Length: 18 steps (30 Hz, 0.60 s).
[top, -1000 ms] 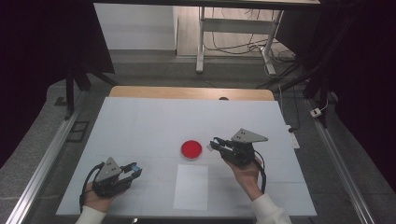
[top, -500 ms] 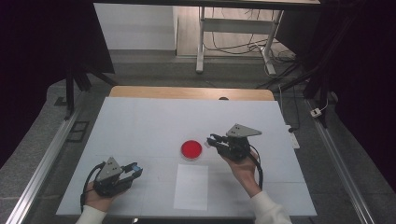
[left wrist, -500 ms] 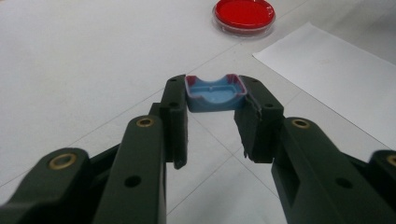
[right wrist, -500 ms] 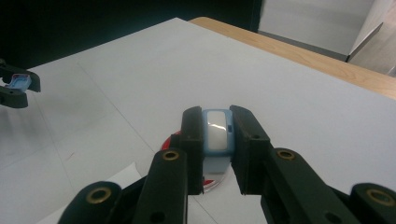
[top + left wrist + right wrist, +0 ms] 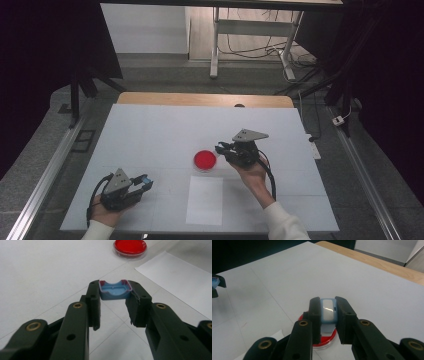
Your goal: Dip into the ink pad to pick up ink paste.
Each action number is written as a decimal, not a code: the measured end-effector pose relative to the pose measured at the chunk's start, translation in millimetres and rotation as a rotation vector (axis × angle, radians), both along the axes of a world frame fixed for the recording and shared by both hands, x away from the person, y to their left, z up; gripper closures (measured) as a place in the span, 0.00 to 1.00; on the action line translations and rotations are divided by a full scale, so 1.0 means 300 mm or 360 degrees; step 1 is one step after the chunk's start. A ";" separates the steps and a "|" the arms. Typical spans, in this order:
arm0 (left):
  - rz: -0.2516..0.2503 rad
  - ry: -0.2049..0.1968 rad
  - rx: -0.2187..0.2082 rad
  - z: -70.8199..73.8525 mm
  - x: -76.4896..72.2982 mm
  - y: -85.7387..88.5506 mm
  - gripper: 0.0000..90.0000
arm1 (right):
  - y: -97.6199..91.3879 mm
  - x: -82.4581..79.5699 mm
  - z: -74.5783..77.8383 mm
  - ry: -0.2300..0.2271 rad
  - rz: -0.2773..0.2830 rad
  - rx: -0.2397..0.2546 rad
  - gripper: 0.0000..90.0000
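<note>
A matte white table (image 5: pixel 165 125) with faint seam lines and a strip of pale wood along its far edge carries a round, shallow dish (image 5: pixel 205 160) of clear plastic filled with glossy red, lying near the middle. Just nearer than the dish lies a flat rectangular white sheet of paper (image 5: pixel 205 200). The left gripper (image 5: pixel 142 183), held in a hand (image 5: pixel 102 212) at the near left, clamps a small light-blue plastic piece (image 5: pixel 113 291) between its black jaws; in the left gripper view that piece looks like a shallow moulded tray with a curved notch in its top edge and a purplish rim. The right gripper (image 5: pixel 222 148), held in the other hand (image 5: pixel 252 175), sits just right of the dish with its jaws pointing left, closed on a small blue-framed block (image 5: pixel 328 310) with a smooth, shiny whitish face. In the right gripper view this block hangs above the red dish; whether it touches the dish cannot be told.
</note>
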<state>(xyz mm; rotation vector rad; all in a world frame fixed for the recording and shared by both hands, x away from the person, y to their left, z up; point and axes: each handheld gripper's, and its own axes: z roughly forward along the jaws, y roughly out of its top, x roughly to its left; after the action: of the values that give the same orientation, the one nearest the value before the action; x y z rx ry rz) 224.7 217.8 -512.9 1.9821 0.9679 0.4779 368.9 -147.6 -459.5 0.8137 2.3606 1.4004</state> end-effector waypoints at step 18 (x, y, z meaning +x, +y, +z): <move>-0.0002 0.0006 0.0003 -0.002 0.003 -0.003 0.72 | 0.122 0.055 -0.041 0.0044 0.0105 -0.0197 0.84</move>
<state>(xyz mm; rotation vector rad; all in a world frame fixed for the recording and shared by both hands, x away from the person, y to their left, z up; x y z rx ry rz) 225.4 216.8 -513.5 1.9858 0.9685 0.4748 385.3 -111.1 -471.7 0.7321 2.4878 1.2600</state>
